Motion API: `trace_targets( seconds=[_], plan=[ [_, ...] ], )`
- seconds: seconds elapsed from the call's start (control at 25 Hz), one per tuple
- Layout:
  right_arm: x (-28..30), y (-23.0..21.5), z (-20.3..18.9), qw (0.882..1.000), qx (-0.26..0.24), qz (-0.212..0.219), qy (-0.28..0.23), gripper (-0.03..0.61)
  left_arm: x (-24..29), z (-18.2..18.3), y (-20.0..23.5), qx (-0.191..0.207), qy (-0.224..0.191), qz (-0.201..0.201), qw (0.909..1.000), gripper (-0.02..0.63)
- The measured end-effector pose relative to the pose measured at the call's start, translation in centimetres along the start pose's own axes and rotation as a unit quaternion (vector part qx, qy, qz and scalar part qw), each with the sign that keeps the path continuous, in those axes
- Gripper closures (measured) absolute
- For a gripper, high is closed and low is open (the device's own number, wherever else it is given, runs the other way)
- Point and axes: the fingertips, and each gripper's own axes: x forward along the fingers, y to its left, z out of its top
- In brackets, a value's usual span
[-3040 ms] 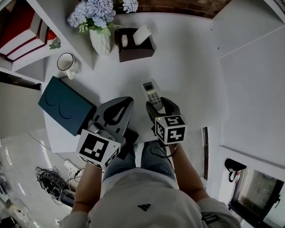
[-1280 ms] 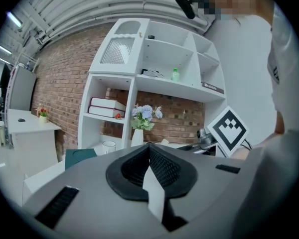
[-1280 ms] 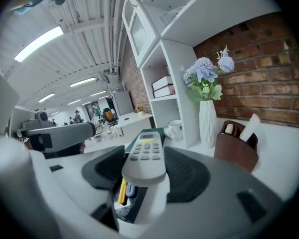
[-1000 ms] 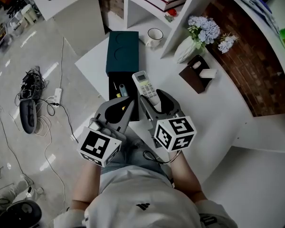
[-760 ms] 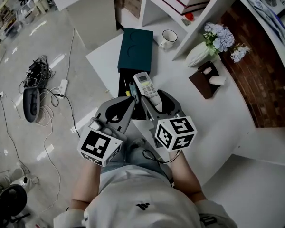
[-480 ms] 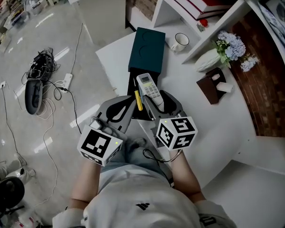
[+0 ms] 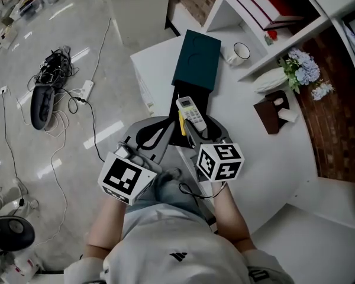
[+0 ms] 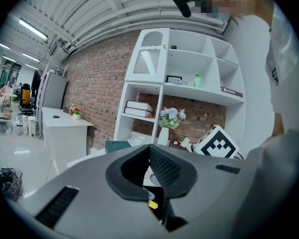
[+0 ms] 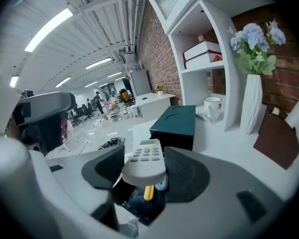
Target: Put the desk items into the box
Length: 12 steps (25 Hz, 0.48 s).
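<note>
A white remote [image 7: 190, 112] is clamped in my right gripper [image 7: 196, 125] and hangs over the open black box [image 7: 181, 96]. Its teal lid [image 7: 197, 60] rests on the box's far end. In the right gripper view the remote [image 9: 145, 158] sits between the pads, above a yellow pen [image 9: 148, 192] and a blue item inside the box [image 9: 134, 201]. My left gripper [image 7: 157, 136] hovers just left of the box's near end, jaws together and empty. In the left gripper view its tips [image 8: 150, 150] meet, with a sliver of the box showing below.
A white mug [image 7: 239, 52], a white vase of blue flowers [image 7: 273, 79] and a brown tissue box [image 7: 273, 115] stand on the white desk [image 7: 248, 152] beyond the box. Red books [image 7: 272, 7] lie on the shelf. Cables and a power strip [image 7: 47, 90] lie on the floor at left.
The right gripper has carried the remote from the middle of the desk to above the open black box. The left gripper has kept alongside, still shut. The head view has swung round.
</note>
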Motion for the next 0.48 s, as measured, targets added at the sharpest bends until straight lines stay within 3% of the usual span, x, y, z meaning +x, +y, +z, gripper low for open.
trace_targets(
  seconds=[0.48],
  plan=[
    [2.1, 0.0, -3.9, 0.998, -0.013, -0.01, 0.06, 0.324, -1.8, -1.0, 1.7, -0.018, 0.001, 0.027, 0.9995, 0.601]
  ],
)
